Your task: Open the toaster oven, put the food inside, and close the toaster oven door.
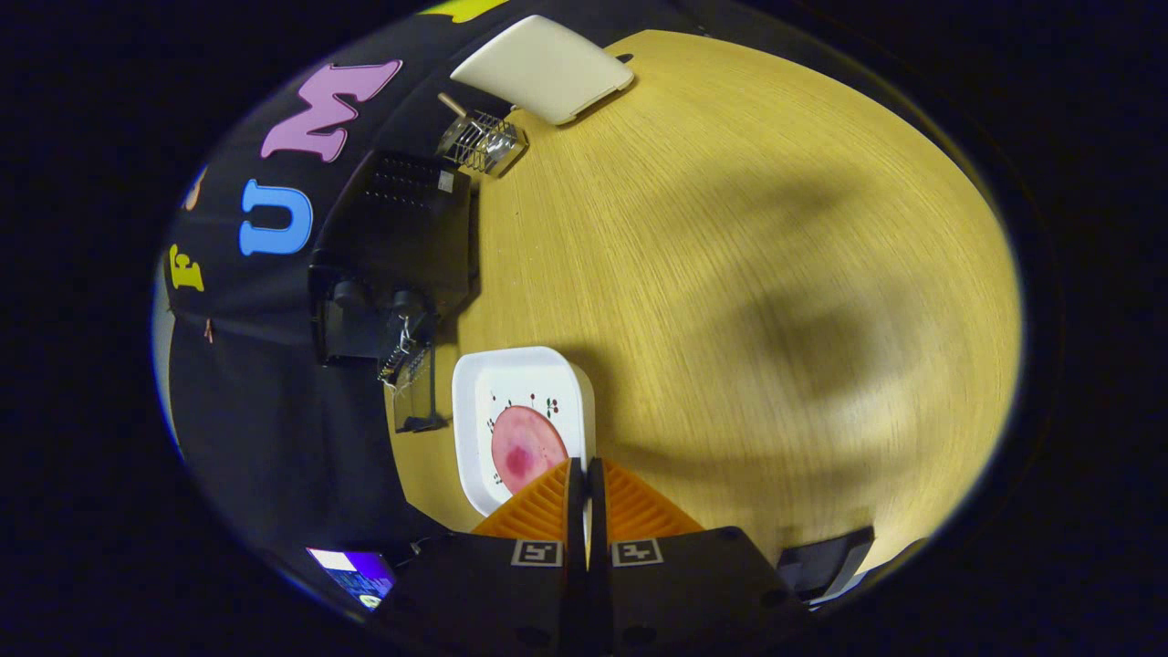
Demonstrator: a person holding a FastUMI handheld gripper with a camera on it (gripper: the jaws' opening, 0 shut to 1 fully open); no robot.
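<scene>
While no label reads, tongs (585, 474) sit closed over the food plate (474, 401).

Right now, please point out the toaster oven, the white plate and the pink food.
toaster oven (401, 237), gripper view, on its dark top.
white plate (470, 401), gripper view, on its rim.
pink food (525, 447), gripper view, on its middle.

Cream board (545, 68), wire rack (481, 141), wooden table (730, 274)

White plate (474, 401) w/ pink food (525, 447), black toaster oven (392, 246), orange ribbed gripper (586, 474) jaws, yellow woodgrain table (730, 274).
</scene>
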